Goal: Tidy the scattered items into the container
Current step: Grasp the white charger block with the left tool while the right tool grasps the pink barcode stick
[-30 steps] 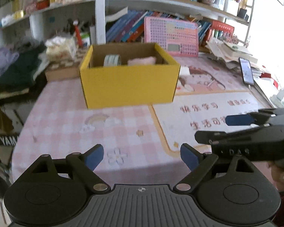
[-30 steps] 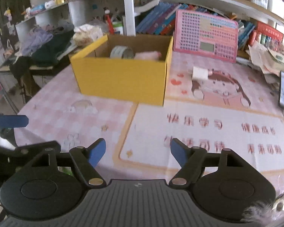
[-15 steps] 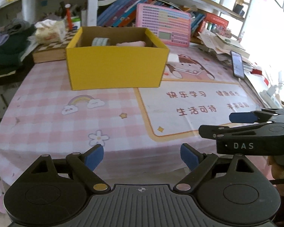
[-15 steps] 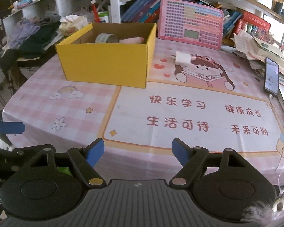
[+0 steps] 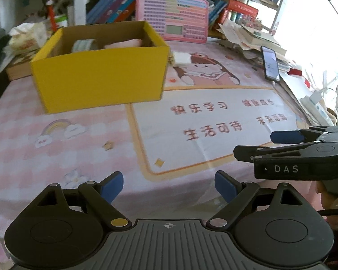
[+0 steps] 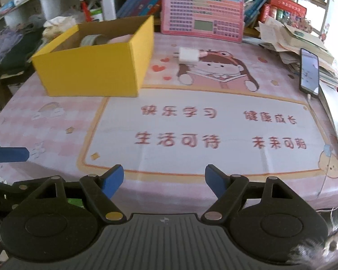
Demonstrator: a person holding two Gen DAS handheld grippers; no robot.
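Both tools are being held spread over the near edge of the desk (image 6: 56, 121), with nothing between their blue pads. Left tool (image 5: 169, 185) is being pointed down at the pink checked cloth, toward the near left part of the desk; right tool (image 6: 164, 181) is being pointed at the white panel with red characters. In the left wrist view the right tool is being seen side-on at the right edge, its fingers (image 5: 286, 136) parted and hanging above the cloth. In the right wrist view one blue pad of the left tool is being seen at the far left edge.

A yellow box (image 6: 90, 67) is being shown standing on the far left part of the desk, open at the top. Inside it a tape roll (image 6: 90, 40) is being seen lying toward the left, and a pink item (image 5: 124, 43) beside it toward the right; what the pink item is cannot be told.

A white charger (image 6: 188, 55) is being shown lying on the cloth just to the right of the box, outside it, at the head of the cartoon girl print. It is well apart from both tools.

A phone (image 6: 309, 72) is being shown lying at the far right, its screen lit, next to a heap of papers (image 6: 288, 38). A pink board (image 6: 202, 13) is being shown leaning upright behind the box, against the shelves of books.
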